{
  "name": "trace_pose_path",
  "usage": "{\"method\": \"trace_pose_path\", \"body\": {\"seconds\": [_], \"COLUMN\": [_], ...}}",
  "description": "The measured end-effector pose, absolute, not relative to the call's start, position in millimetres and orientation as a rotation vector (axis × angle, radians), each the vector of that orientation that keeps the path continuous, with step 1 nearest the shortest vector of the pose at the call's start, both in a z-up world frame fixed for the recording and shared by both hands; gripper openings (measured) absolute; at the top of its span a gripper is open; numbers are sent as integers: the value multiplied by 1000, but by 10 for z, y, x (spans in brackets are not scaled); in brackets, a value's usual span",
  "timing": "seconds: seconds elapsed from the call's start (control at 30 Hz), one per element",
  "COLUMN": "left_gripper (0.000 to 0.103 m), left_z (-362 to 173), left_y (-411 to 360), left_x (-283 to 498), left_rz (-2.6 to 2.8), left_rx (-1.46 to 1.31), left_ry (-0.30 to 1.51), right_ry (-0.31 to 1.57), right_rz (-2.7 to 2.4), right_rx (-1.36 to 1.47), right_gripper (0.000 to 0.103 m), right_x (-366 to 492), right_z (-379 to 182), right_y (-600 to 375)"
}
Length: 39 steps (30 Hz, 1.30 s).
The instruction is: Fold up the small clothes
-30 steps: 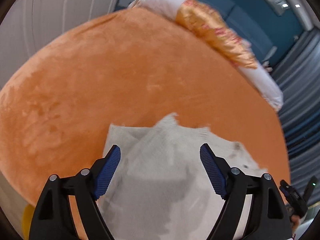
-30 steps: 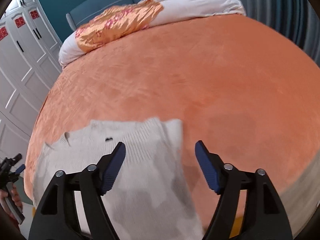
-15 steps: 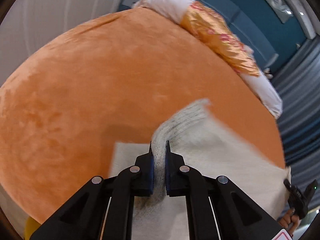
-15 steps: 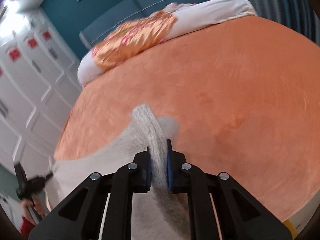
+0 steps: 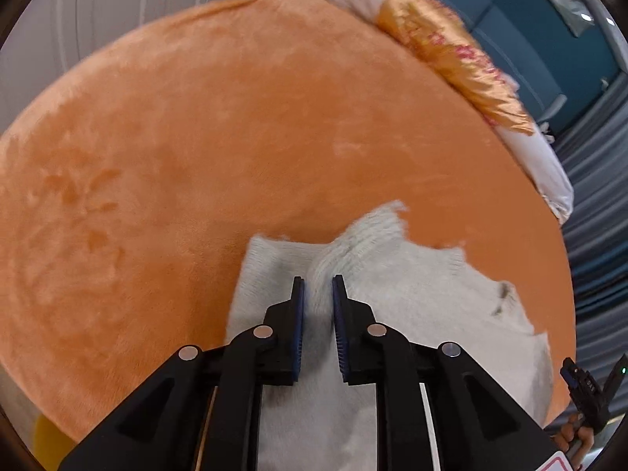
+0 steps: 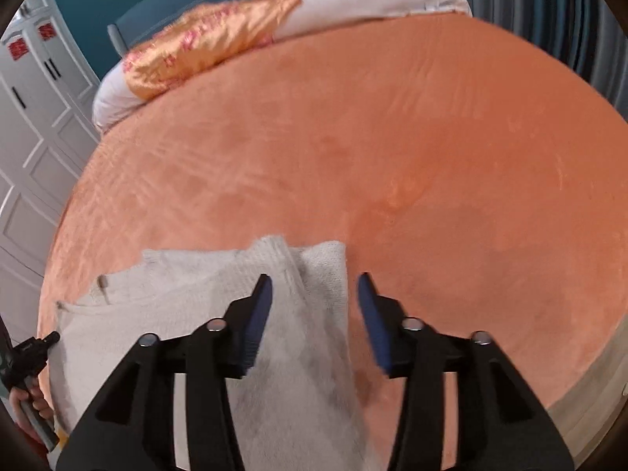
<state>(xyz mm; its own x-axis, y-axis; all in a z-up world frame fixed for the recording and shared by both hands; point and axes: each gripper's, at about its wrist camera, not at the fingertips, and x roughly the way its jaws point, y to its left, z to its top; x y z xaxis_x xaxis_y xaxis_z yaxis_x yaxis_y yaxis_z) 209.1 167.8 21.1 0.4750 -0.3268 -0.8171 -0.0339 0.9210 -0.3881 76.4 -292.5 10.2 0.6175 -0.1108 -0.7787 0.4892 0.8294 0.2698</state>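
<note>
Gripper [image 6: 314,286] opening over sweater [image 6: 274,333], orange bedspread [image 6: 392,137].

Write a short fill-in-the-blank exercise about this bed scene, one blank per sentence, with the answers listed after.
1. The grey knit garment lies on a bed cover coloured ____.
2. The left gripper has a raised ____ of the garment between its opening jaws.
3. The jaws of the right gripper stand ____ than the left's.
4. The gold patterned cloth lies over a ____ pillow.

Answers: orange; fold; wider; white

Ribbed knit sweater [image 5: 412,294], plush matt bedspread [image 5: 235,137], glossy satin pillow [image 5: 451,55]
</note>
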Motion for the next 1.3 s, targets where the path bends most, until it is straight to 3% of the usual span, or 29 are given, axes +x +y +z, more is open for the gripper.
{"method": "trace_pose_path", "body": {"seconds": [0.3, 0.37, 0.43, 0.5, 0.53, 0.7, 0.93, 1.0, 1.1, 1.2, 1.3], "left_gripper": [16, 29, 32, 19, 7, 5, 7, 8, 19, 25, 28], "left_z": [196, 185, 90, 9, 22, 308, -203, -162, -53, 233, 454], "left_y": [1321, 1313, 1321, 1293, 1272, 1390, 1599, 1541, 1523, 1394, 1152], "left_x": [2067, 2220, 2331, 2433, 2462, 2395, 2528, 2540, 2517, 2272, 1914], "left_rz": [-154, -149, -149, -167, -191, -175, -45, -23, -40, -25, -96], "left_rx": [-271, -292, -308, -315, -311, -262, -270, -263, -282, -203, -179], "left_ry": [1064, 1065, 1097, 1129, 1125, 1033, 1112, 1111, 1113, 1051, 988], "right_ry": [908, 908, 952, 1025, 1019, 730, 970, 962, 943, 842, 857], "right_rz": [-327, -321, -318, -297, -278, -233, -391, -399, -415, -378, -187], "right_rx": [373, 355, 356, 377, 391, 493, 536, 531, 483, 412, 405], "right_gripper": [50, 56, 57, 19, 8, 7, 7, 8, 17, 18, 18], "right_x": [1069, 1217, 1390, 1533, 1538, 1164, 1268, 1295, 1285, 1101, 1015], "right_z": [-81, -88, -176, -300, -264, 357, -571, -452, -153, 210, 287], "right_y": [-2665, -2658, -2696, -2709, -2698, -2855, -3312, -3260, -3118, -2731, -2158]}}
